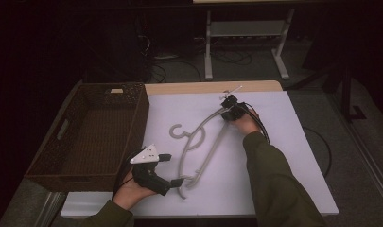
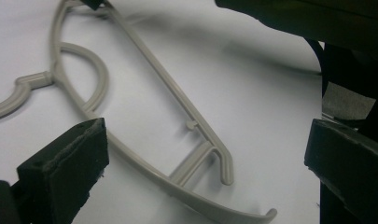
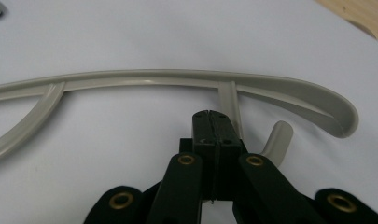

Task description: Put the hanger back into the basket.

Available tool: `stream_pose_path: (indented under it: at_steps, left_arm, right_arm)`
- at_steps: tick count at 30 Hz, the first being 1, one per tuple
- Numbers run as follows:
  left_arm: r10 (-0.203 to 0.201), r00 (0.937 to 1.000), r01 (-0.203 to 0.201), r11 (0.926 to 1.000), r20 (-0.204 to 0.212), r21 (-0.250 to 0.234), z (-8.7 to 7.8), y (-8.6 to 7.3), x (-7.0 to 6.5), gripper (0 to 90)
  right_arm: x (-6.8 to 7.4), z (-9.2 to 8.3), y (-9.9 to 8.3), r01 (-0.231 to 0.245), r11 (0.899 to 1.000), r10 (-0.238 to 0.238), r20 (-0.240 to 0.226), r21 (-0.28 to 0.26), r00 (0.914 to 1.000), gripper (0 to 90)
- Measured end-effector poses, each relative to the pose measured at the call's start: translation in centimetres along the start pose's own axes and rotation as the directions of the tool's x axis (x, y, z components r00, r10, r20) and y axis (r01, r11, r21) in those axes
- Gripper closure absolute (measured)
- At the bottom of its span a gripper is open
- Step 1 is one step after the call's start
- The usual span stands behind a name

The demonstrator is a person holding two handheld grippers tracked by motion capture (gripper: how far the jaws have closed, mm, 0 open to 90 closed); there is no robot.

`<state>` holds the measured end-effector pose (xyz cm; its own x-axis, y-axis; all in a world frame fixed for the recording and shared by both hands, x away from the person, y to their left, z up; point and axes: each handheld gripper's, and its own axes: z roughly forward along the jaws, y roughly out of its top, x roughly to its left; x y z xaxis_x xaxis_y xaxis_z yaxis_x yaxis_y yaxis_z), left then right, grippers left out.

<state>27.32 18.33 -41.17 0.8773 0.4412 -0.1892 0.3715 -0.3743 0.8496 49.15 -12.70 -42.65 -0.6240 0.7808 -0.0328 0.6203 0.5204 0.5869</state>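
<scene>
A grey plastic hanger (image 1: 198,142) lies flat on the white table sheet (image 1: 274,156), its hook (image 1: 176,131) toward the basket. My left gripper (image 1: 172,169) stands open at the hanger's near end; in the left gripper view its jaws flank that end of the hanger (image 2: 196,163) without touching it. My right gripper (image 1: 227,108) is at the far end. In the right gripper view its pads (image 3: 210,126) are pressed together just above the hanger's lower bar (image 3: 277,140), which runs out of sight under them. Nothing shows between the pads.
A dark wicker basket (image 1: 61,177) stands empty along the table's left side. The bare wooden table edge (image 1: 203,87) shows beyond the sheet. A metal stand (image 1: 246,28) and cables lie on the floor behind the table.
</scene>
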Motion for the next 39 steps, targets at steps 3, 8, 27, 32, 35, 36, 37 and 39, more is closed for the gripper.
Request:
stream_pose_path:
  at_steps: [3,8,27,32,35,36,37,39]
  left_arm:
    - [0.003,1.0000,-0.003,1.0000,-0.001,0.008,0.0,0.0,0.0,0.0]
    - [0.004,1.0000,-0.004,1.0000,-0.003,0.008,0.2,0.0,-0.1,0.0]
    - [0.003,1.0000,-0.003,0.9999,-0.007,0.011,0.3,0.0,0.0,0.0]
    - [0.017,0.9998,-0.016,0.9997,-0.006,0.019,0.2,0.0,0.1,0.0]
    - [0.001,1.0000,-0.001,0.9999,-0.006,0.014,0.2,-0.1,0.0,0.0]
    - [0.003,1.0000,-0.003,0.9999,-0.007,0.013,0.3,-0.1,0.0,0.0]
    - [0.005,1.0000,-0.005,0.9999,-0.007,0.014,0.3,-0.1,0.0,0.0]
    - [0.005,1.0000,-0.005,0.9999,-0.007,0.015,0.3,-0.1,0.0,0.0]
  right_arm:
    - [-0.3,-0.9,-1.3,-0.008,1.000,0.008,-0.001,0.001,1.0000,89.7]
    - [-0.7,-2.6,-3.7,-0.014,1.000,0.014,-0.002,0.009,0.9999,89.7]
    - [-1.0,-7.3,-10.7,-0.070,0.997,0.071,0.009,-0.031,0.9975,89.6]
    - [-0.1,-9.1,-10.7,-0.053,0.993,0.051,-0.027,-0.101,0.9983,89.5]
    - [0.8,-10.3,-10.9,-0.044,0.990,0.037,-0.051,-0.133,0.9980,87.8]
    - [1.2,-10.7,-11.0,-0.038,0.988,0.030,-0.058,-0.147,0.9979,87.4]
    - [1.5,-11.0,-11.2,-0.038,0.987,0.027,-0.068,-0.156,0.9973,87.4]
    - [2.2,-11.4,-11.7,-0.030,0.985,0.015,-0.089,-0.168,0.9959,88.9]
